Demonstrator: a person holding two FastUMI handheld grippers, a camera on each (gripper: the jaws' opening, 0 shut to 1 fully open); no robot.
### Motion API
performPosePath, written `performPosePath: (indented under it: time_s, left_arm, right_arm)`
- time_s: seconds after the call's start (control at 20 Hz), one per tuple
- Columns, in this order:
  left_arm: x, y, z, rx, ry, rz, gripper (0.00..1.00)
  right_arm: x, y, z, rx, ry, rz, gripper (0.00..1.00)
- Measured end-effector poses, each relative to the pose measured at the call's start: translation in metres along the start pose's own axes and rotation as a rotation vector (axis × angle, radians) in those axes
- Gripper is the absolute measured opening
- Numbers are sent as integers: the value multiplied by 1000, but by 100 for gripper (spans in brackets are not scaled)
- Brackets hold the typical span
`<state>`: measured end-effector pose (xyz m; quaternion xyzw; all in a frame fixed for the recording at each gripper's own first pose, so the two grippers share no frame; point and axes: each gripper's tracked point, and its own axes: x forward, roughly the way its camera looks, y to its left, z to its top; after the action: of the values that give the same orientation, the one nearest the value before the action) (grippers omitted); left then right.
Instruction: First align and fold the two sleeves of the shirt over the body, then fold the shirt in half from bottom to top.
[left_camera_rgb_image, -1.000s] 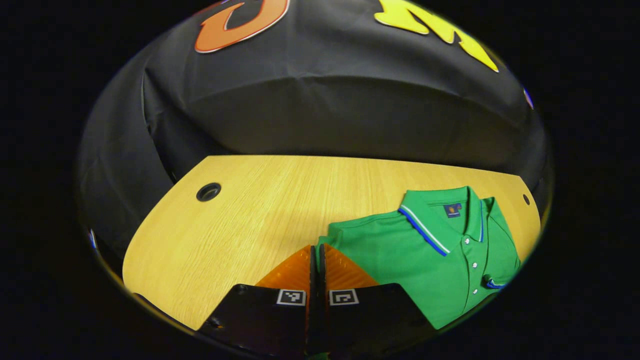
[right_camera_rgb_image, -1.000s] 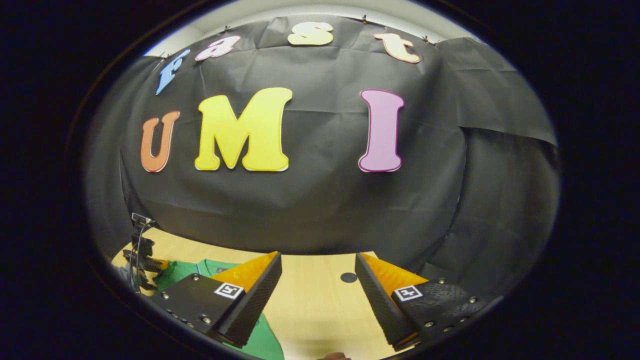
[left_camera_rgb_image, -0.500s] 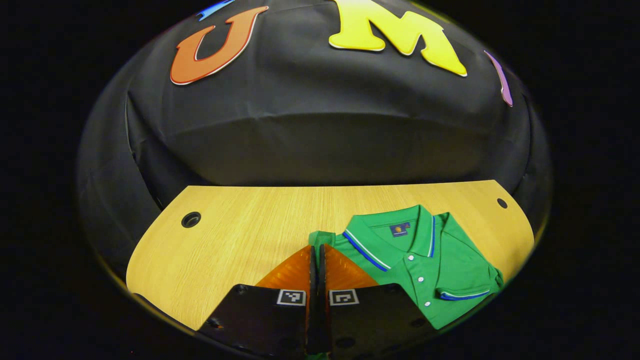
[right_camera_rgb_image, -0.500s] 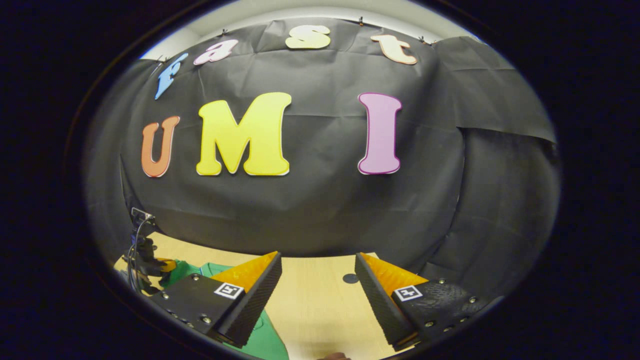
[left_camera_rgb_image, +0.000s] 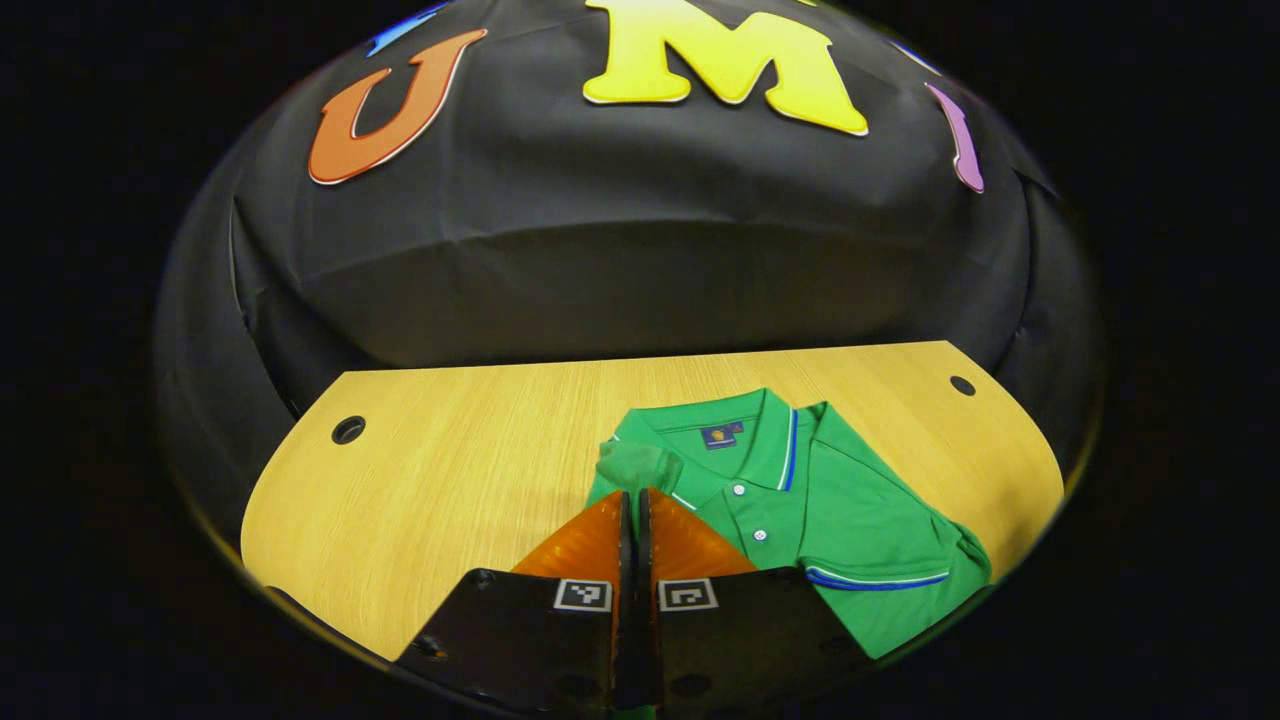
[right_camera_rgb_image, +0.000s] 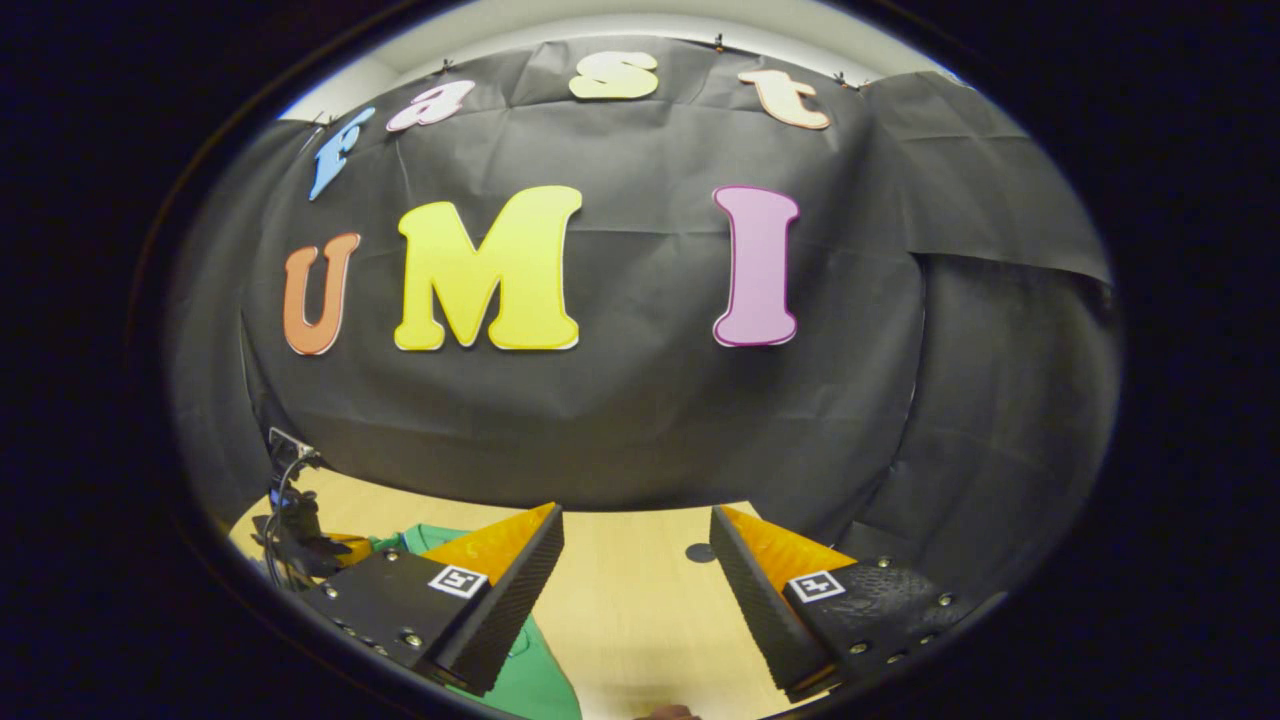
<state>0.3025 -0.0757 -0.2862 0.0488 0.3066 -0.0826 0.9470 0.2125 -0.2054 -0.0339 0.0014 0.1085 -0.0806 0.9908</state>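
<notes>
Pinching a bunch of green cloth, the left tool (left_camera_rgb_image: 630, 510) has its fingers pressed together with a lump of the shirt (left_camera_rgb_image: 840, 520) standing up just past their tips, in the left gripper view. That lump looks like the shirt's left sleeve or shoulder edge, gathered so it can be carried across onto the body; which of the two it is I cannot tell. The grip sits low and close to the cloth, probably so the fold rolls over instead of dragging the whole shirt along the counter (left_camera_rgb_image: 450, 470). The shirt itself lies face up on the right half of the counter, collar (left_camera_rgb_image: 740, 440) toward the far edge and placket buttons showing. Its other sleeve (left_camera_rgb_image: 880, 578), with the striped cuff, already lies across the chest, so by my reading one sleeve fold is done and the second is in hand; the bottom-to-top fold is not yet started. In the right gripper view, the left tool shows small at the counter's left edge, and the right tool (right_camera_rgb_image: 637, 545) hangs spread wide and holding nothing above the counter's near right part, with shirt cloth under its left finger, likely waiting clear of the fold.
</notes>
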Motion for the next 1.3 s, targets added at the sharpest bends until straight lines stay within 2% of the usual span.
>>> performPosePath:
  time_s: [0.4,0.45,0.55,0.7,0.75,0.9,1.05,1.15,1.2,1.3]
  left_arm:
    - [-7,-27,-6,37,5,-36,3]
    - [-6,-30,-8,41,14,-42,3]
    - [3,-31,-19,52,37,-43,5]
    - [-6,-34,-33,70,103,-38,90]
    - [-8,-34,-34,76,103,-34,97]
    - [-27,-27,-31,105,80,-14,96]
    - [-56,-17,-21,110,36,1,96]
    - [-85,-9,-19,101,10,11,97]
    - [-102,-6,-18,95,-4,13,100]
    - [-136,1,-23,91,-21,25,96]
  right_arm:
    - [-4,-6,-9,27,13,-9,93]
    - [-4,-6,-9,31,14,-7,96]
    - [-6,-7,-10,33,15,-7,93]
    - [-8,-10,-13,35,18,-5,93]
    - [-9,-10,-14,38,22,-2,93]
    - [-16,-9,-21,54,28,1,96]
    - [-32,-2,-37,67,42,12,93]
    - [-46,6,-52,58,65,22,93]
    - [-54,10,-57,58,71,28,93]
    - [-74,19,-66,65,81,47,93]
